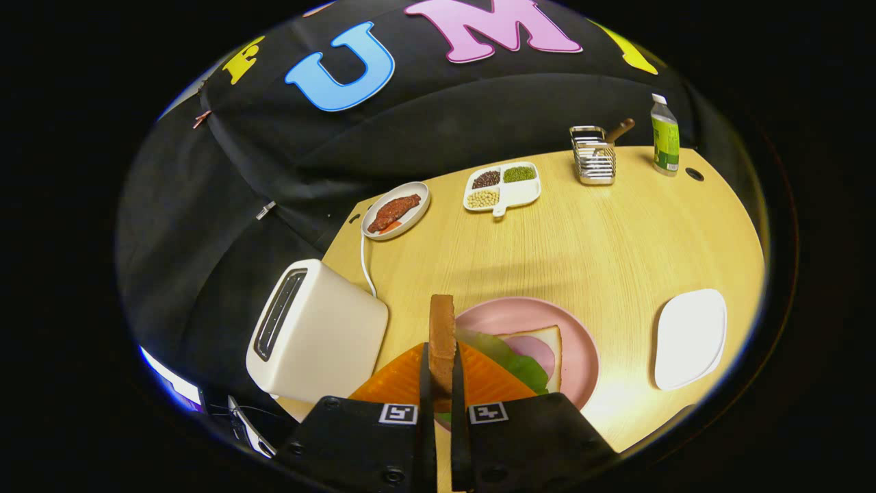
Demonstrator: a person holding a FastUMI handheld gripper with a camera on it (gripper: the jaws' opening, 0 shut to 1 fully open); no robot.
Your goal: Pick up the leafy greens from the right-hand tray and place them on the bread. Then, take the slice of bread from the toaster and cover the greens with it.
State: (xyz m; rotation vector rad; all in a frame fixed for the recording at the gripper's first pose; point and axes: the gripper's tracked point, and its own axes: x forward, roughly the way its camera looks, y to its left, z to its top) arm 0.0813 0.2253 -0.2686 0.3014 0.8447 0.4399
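My gripper (441, 373) is shut on a slice of toasted bread (442, 332), held on edge between the two fingers and sticking up ahead of them. Just beyond and to the right lies a pink plate (582, 342) with a bread slice (551, 342) topped by a pink ham round (537, 350) and leafy greens (510, 356). The held slice hangs above the plate's left side. A white toaster (318, 332) stands to the left of the fingers, its slots showing dark. A white tray (690, 337) to the right of the plate lies bare.
At the table's far side sit a white dish with red meat (395, 211), a divided dish of beans (501, 186), a wire rack with a wooden-handled tool (594, 156) and a bottle (664, 135). A white cord (366, 263) runs from the toaster.
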